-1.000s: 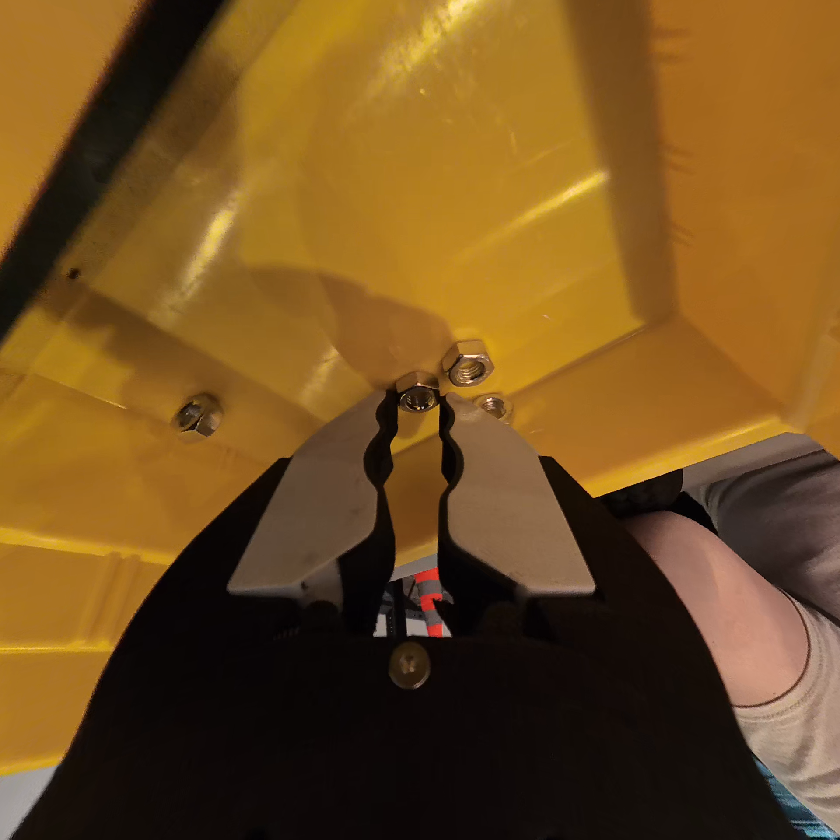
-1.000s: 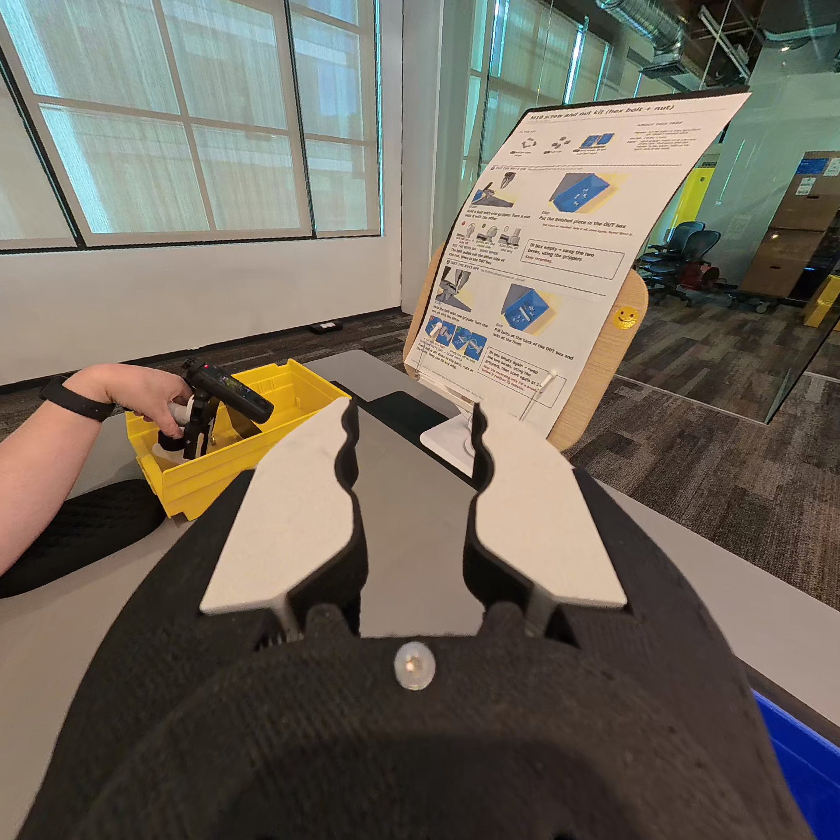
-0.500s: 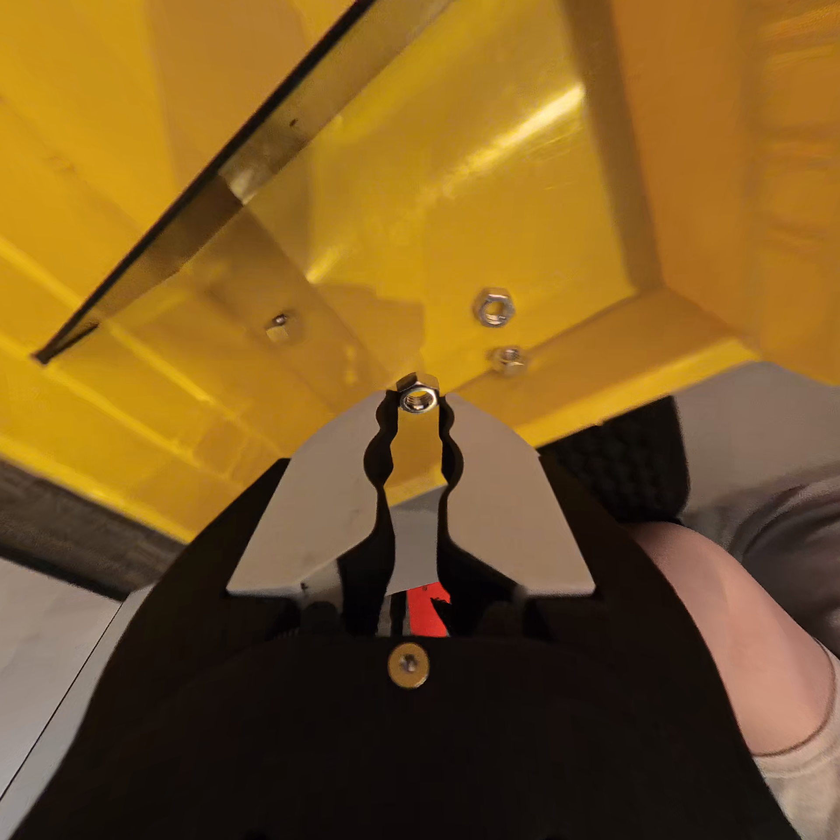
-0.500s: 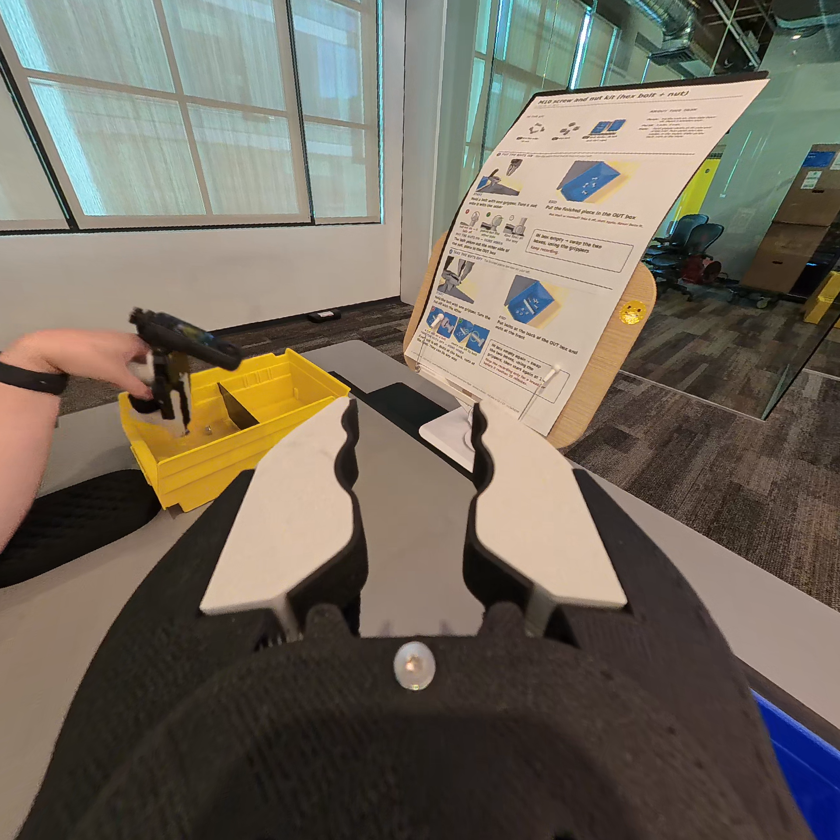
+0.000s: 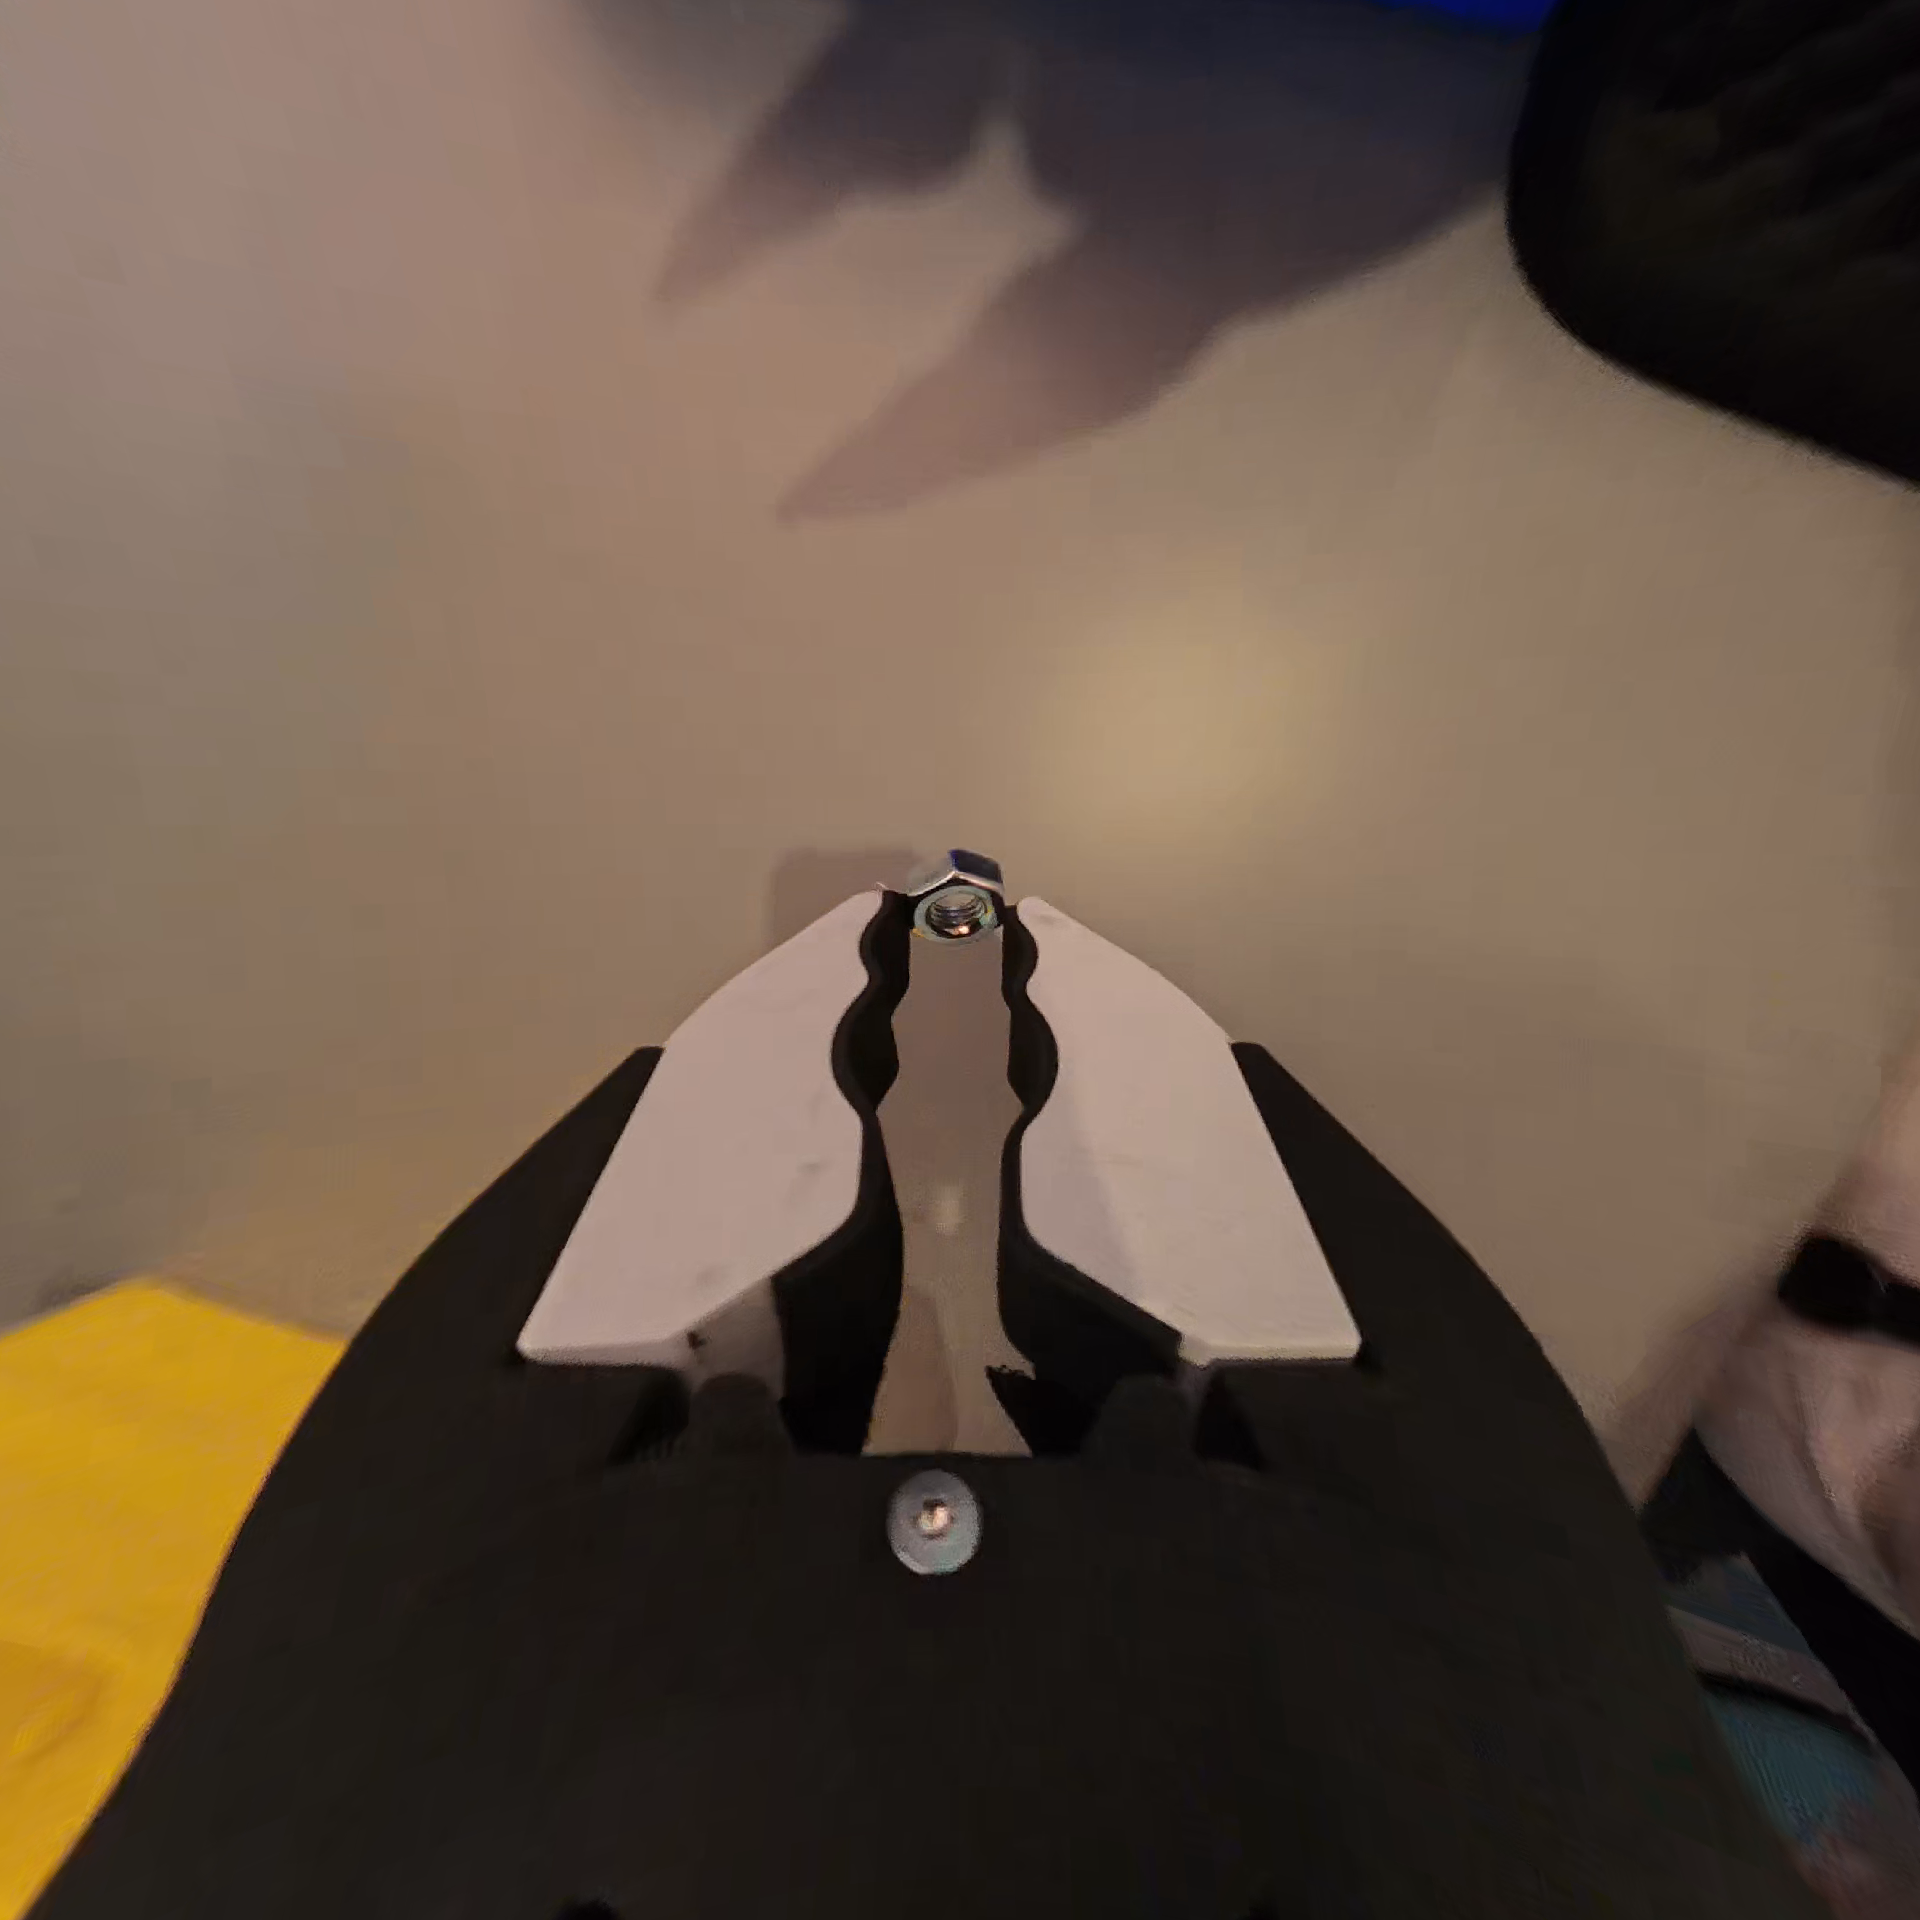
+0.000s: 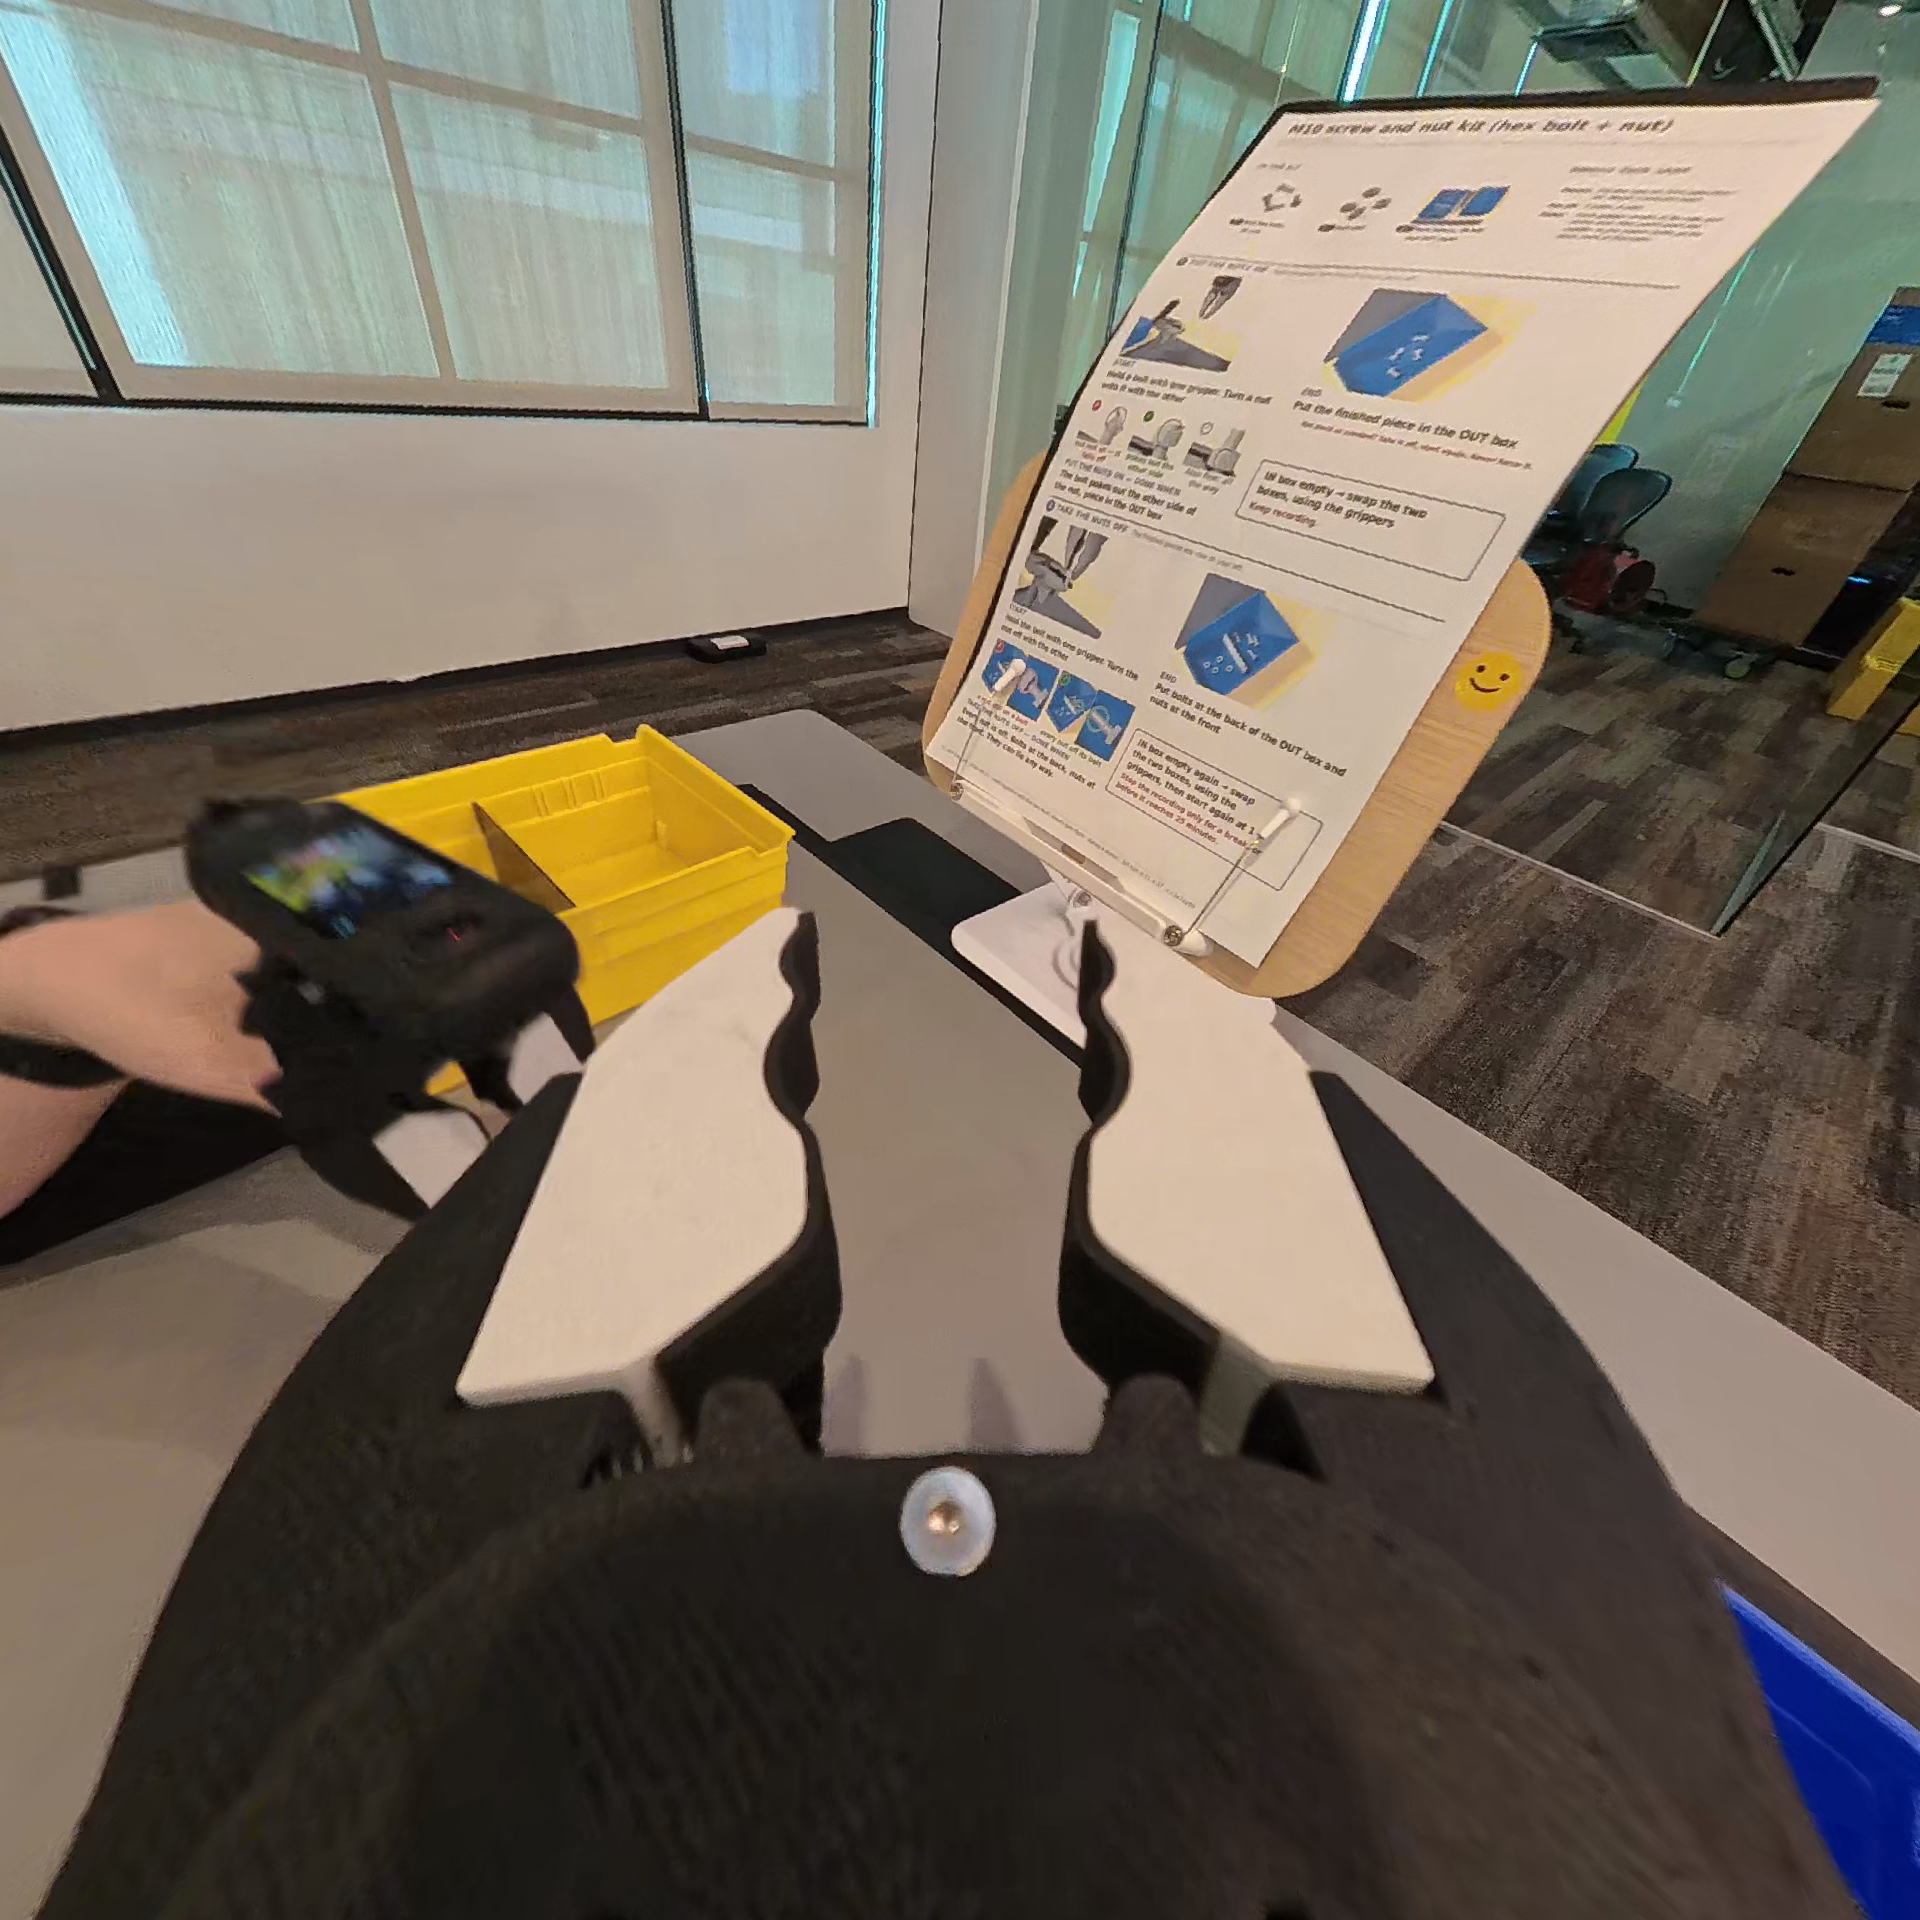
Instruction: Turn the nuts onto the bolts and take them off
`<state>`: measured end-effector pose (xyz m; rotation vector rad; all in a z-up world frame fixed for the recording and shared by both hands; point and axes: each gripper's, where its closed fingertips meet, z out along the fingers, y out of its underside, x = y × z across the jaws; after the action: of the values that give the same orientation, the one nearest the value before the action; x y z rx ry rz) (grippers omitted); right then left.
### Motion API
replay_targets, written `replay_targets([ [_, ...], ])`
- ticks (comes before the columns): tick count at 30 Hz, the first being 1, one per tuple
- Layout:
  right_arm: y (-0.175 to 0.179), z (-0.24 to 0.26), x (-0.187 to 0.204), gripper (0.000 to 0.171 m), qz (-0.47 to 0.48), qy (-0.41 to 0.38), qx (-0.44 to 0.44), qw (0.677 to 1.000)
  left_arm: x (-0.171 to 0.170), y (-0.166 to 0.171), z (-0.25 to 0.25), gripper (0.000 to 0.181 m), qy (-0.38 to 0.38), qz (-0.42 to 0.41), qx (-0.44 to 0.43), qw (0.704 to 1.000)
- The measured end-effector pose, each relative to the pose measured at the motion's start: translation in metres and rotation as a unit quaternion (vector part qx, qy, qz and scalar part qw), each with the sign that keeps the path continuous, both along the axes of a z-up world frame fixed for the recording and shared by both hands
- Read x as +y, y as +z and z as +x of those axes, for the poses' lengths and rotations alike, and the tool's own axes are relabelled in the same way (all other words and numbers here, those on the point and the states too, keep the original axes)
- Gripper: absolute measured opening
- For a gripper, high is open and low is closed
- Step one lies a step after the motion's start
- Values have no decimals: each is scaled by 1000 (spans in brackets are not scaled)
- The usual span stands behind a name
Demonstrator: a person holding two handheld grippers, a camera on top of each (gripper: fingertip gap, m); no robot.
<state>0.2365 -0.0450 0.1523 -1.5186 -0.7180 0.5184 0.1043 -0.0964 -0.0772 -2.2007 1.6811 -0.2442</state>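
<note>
left fingers (image 5: 852, 997) | pinching nut (image 5: 954, 906) at tips | right fingers (image 6: 717, 1122) apart, empty

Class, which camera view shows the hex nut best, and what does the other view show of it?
The left wrist view: the hex nut sits sharp and close, pinched at the tips of the left gripper, its threaded hole facing the camera. The right wrist view shows only that gripper's blurred black body beside the yellow bin; the nut itself cannot be seen.

Count: one nut (image 5: 954, 906). Two grippers, left (image 5: 951, 909) and right (image 6: 940, 940). One yellow bin (image 6: 665, 862) with one divider (image 6: 514, 868), two compartments. One blue bin (image 6: 1839, 1756), edge only. One sheet (image 6: 1340, 468) on one stand (image 6: 1049, 961). One table (image 6: 1558, 1340). One hand (image 6: 135, 997).
</note>
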Motion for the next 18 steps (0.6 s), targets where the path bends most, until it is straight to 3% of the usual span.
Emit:
replay_targets([
  [4,-1,10,0,49,2,-21,-20,1000,4,-47,23,17,-9,-32,16,999],
  [8,6,17,-7,49,16,-30,-22,999,4,-72,28,17,-9,-47,34,998],
  [18,9,20,-13,50,20,-27,-24,999,4,-79,29,17,-19,-43,48,998],
])
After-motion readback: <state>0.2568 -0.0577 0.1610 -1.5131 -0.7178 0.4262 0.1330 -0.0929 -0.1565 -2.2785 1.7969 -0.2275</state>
